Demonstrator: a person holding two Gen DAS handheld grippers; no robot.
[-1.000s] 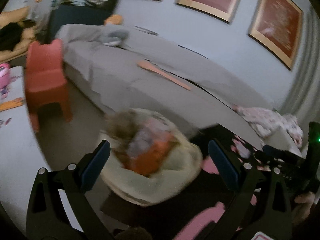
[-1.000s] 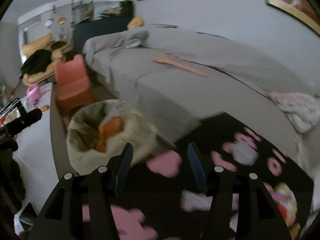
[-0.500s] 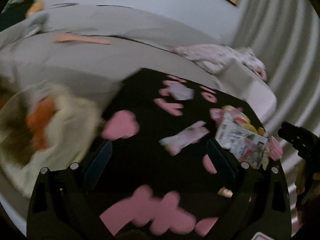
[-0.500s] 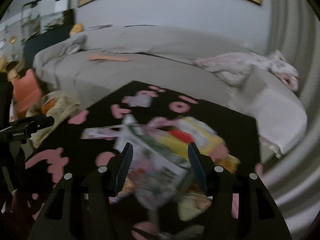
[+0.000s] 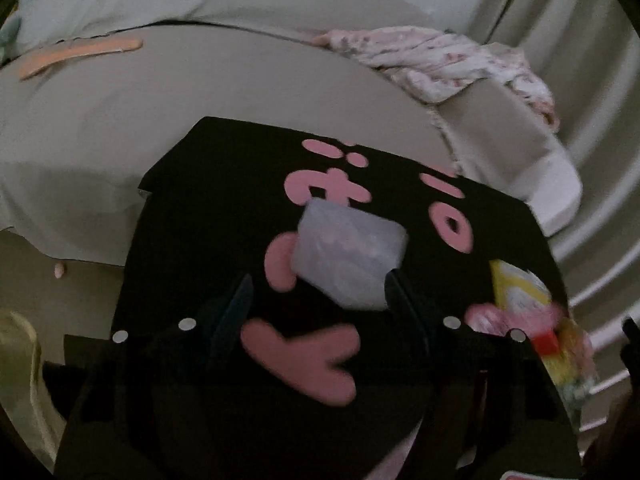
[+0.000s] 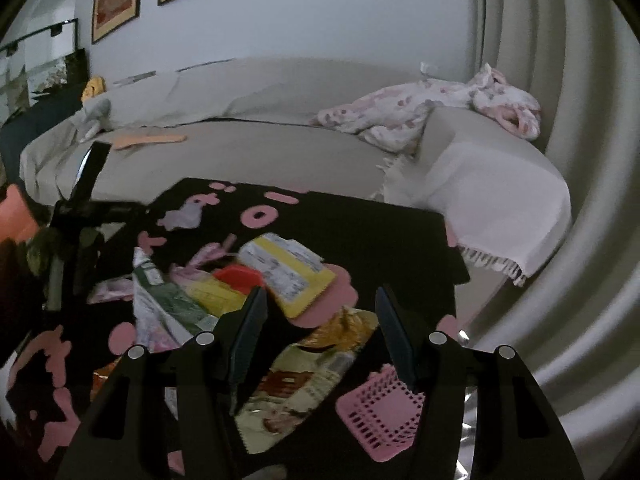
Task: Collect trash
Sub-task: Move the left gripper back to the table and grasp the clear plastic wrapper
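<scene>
A pale lavender plastic wrapper lies on the black table with pink letters. My left gripper hangs just short of it, jaws closing. The wrapper's near edge is by the right fingertip and the left finger stands clear of it. In the right wrist view a heap of litter covers the table: a yellow packet, a red lid, a green and white wrapper and a snack bag. My right gripper is open above the snack bag, gripping nothing. The lavender wrapper shows further back.
A grey sofa runs behind the table, with a floral cloth and an orange strip on it. A pink basket sits at the table's near right. Curtains hang on the right. A yellowish bag's edge shows low left.
Both views swung right, from the yellowish trash bag and red chair to the littered table. The left jaws have narrowed and now hang near the lavender wrapper.
</scene>
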